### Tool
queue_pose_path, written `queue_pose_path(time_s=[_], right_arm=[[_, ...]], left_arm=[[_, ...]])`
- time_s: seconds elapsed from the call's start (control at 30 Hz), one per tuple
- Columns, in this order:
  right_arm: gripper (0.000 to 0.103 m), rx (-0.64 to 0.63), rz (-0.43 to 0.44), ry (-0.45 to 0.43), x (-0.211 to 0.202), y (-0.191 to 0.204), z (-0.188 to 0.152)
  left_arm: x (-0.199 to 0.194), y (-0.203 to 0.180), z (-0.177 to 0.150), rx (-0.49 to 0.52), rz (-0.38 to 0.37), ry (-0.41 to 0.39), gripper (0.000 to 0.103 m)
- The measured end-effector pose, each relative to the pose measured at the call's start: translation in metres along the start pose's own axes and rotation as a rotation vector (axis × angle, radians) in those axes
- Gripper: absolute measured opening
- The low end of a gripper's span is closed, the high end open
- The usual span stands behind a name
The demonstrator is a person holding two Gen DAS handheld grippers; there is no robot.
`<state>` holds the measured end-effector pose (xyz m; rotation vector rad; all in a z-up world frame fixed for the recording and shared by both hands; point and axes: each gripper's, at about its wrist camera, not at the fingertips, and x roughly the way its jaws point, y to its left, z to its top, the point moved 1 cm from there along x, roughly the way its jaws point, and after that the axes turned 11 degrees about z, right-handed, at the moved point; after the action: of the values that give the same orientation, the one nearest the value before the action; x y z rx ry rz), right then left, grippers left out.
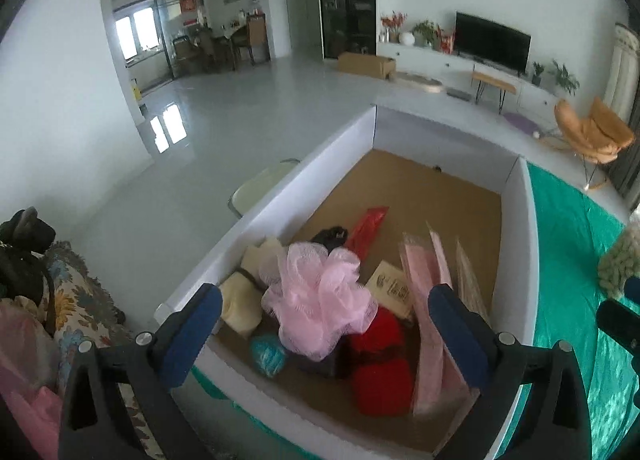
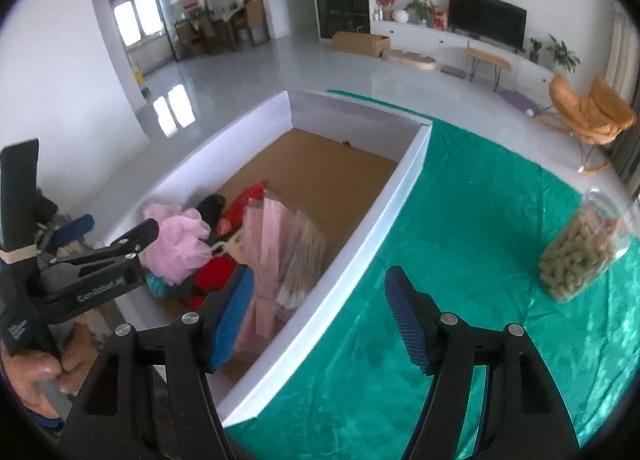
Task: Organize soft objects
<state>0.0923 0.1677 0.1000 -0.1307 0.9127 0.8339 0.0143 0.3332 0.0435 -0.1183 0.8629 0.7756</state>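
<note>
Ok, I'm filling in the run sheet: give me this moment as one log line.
left gripper: open, over box | right gripper: open, empty | pink pouf: in box | jar: on green cloth

White walls, glossy pale floor; far left dining table by bright windows; far right television, tan chair.

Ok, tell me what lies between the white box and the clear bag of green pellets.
Only bare green cloth: in the right wrist view nothing sits between the white box and the clear bag of green pellets.
</note>
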Motion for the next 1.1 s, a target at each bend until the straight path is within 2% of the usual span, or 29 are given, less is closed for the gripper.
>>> queue_pose_path(time_s=[0.13,0.47,1.1], right_arm=[[0.071,-0.011,-0.009,0.034,0.005,0.008,-0.001],[0.071,-0.045,0.003,0.065,0.002,0.029,0.000],[0.071,-0.047,-0.010,0.075,0.006,0.026,-0.002]], left_arm=[[-0.008,0.006,-0.003,0.023,0.047,0.003,0.102],[-0.028,0.021,-0.007,0.019,0.016,0.002,0.102],[-0.017,0.016,-0.012,0.022,0.040,0.015,0.102]])
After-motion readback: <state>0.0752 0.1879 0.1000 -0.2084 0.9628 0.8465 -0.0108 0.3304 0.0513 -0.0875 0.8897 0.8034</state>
